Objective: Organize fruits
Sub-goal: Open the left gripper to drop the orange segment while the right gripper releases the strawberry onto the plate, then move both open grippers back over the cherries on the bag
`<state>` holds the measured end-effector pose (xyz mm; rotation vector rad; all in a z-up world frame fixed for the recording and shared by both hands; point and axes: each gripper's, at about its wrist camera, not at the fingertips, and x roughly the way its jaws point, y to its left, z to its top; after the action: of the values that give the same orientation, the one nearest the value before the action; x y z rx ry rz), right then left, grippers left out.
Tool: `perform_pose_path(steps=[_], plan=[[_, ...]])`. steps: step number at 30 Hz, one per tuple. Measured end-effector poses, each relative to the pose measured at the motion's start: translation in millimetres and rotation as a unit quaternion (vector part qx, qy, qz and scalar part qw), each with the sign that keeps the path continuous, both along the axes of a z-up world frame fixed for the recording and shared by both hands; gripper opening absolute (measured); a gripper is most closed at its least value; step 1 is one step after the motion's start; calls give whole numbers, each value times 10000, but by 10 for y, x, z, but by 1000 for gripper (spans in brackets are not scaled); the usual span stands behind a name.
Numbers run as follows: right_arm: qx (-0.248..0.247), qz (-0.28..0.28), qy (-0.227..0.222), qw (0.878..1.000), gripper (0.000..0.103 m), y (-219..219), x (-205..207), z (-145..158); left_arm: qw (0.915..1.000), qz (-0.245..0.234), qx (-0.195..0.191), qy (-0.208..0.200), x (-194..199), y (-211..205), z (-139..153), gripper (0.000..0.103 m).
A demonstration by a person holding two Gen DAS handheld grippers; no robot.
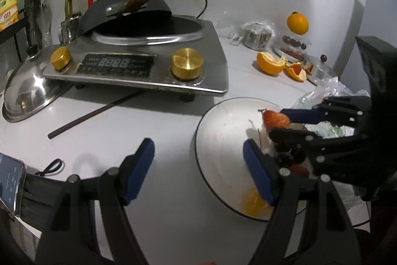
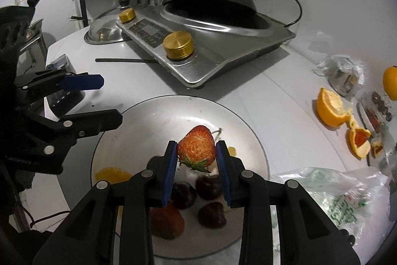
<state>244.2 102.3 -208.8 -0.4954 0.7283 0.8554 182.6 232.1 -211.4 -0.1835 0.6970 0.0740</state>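
Note:
A red strawberry point(image 2: 197, 147) hangs above the round steel plate point(image 2: 158, 121), my right gripper point(image 2: 197, 153) shut on it with blue pads pressing both sides. The left wrist view shows the same strawberry point(image 1: 275, 119) in the right gripper point(image 1: 279, 124) over the plate point(image 1: 220, 131). On the plate lie dark cherries point(image 2: 207, 186), another strawberry point(image 2: 167, 221) and an orange piece point(image 2: 113, 175). My left gripper point(image 1: 198, 163) stands open with nothing between its fingers, at the plate's left edge, its right finger over the plate.
An induction cooker point(image 1: 139, 63) with a wok stands behind the plate, a steel lid point(image 1: 29, 93) to its left and a chopstick point(image 1: 94, 113) in front. Orange halves and peel point(image 1: 270, 63), a whole orange point(image 1: 297, 23) and a plastic bag point(image 2: 330, 193) lie to the right.

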Motion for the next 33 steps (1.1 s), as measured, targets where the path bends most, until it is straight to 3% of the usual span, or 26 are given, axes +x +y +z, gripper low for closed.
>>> perform_pose_path(steps=[16, 18, 33], plan=[[-130, -128, 202, 9996, 35, 142, 105, -208, 9999, 124, -112, 7, -72, 18, -34, 75], [-107, -158, 201, 9996, 42, 130, 113, -195, 9999, 126, -103, -3, -84, 1, -21, 75], [140, -280, 4, 9995, 43, -260, -40, 70, 9999, -8, 3, -127, -106, -287, 138, 75]])
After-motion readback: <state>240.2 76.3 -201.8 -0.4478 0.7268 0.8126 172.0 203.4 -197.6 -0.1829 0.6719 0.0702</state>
